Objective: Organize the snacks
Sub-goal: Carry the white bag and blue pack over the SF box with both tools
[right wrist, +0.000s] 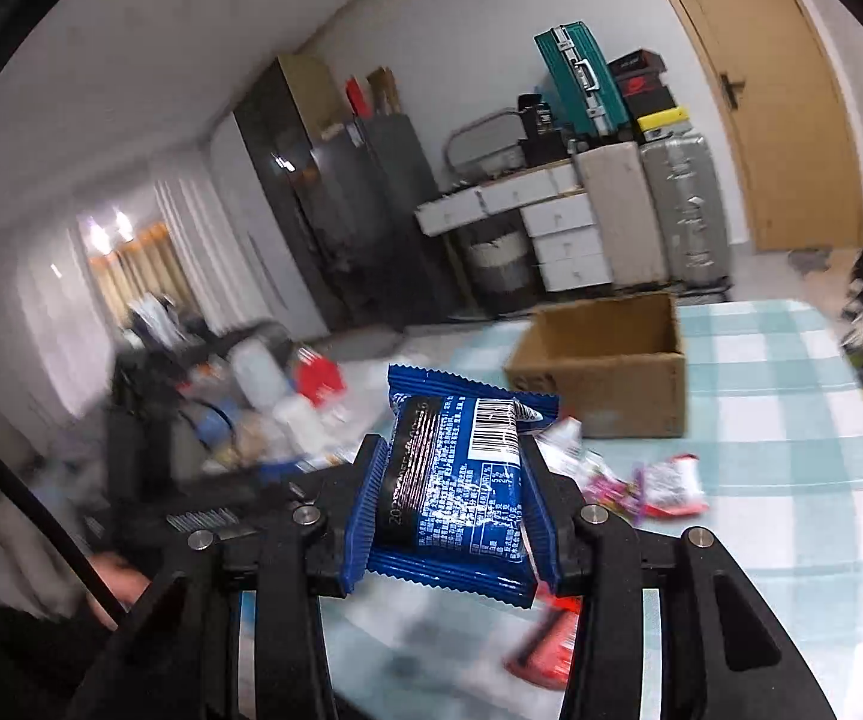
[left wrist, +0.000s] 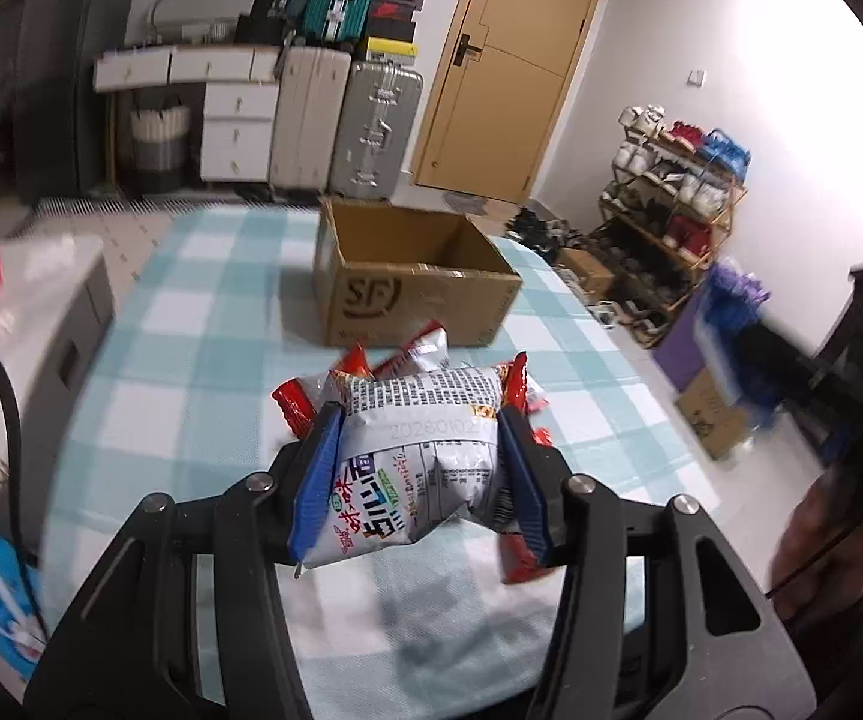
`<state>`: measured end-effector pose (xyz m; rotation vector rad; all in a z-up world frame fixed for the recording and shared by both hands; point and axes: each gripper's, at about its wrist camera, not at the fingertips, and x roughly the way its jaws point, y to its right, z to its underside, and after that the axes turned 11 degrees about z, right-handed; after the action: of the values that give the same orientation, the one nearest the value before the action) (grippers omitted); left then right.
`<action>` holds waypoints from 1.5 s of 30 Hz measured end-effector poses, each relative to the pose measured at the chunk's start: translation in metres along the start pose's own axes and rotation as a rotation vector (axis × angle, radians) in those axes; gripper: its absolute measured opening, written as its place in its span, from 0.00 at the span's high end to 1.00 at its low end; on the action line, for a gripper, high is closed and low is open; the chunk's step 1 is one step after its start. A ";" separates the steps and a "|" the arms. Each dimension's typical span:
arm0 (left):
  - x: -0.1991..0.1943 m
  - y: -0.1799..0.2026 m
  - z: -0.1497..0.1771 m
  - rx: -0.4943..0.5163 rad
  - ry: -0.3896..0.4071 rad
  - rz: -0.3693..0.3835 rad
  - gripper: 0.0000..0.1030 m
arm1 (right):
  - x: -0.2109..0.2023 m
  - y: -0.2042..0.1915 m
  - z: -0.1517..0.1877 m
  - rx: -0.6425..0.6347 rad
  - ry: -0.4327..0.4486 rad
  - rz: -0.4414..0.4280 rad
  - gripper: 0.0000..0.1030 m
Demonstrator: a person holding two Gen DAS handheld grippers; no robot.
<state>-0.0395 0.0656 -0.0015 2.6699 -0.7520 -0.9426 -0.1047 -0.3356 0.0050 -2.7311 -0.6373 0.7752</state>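
The white and red snack packet [left wrist: 419, 456] sits between the blue pads of the left gripper [left wrist: 416, 420], which is closed on it and holds it above the checked cloth [left wrist: 203, 324]. The blue snack packet [right wrist: 455, 480] with a barcode is squeezed in the closed jaws of the right gripper [right wrist: 452, 450]. Beyond both stands an open cardboard box [left wrist: 419, 294] on the cloth. More small packets [right wrist: 668, 483] lie on the cloth near the box. Suitcases [left wrist: 371, 126] stand beside a wooden door [left wrist: 503, 66].
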 end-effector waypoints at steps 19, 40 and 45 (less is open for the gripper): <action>-0.014 0.023 -0.118 0.099 0.081 -0.033 0.53 | -0.018 -0.015 -0.132 0.060 0.114 -0.139 0.58; 0.215 -0.041 -0.241 0.049 -0.123 -0.060 0.52 | 0.194 0.070 -0.195 0.047 -0.117 0.145 0.58; 0.277 -0.068 -0.232 0.011 -0.217 -0.030 0.52 | 0.255 0.112 -0.171 0.079 -0.213 0.176 0.58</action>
<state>0.3185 -0.0165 0.0080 2.6236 -0.7632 -1.2539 0.2221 -0.3325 -0.0029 -2.6798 -0.3998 1.1194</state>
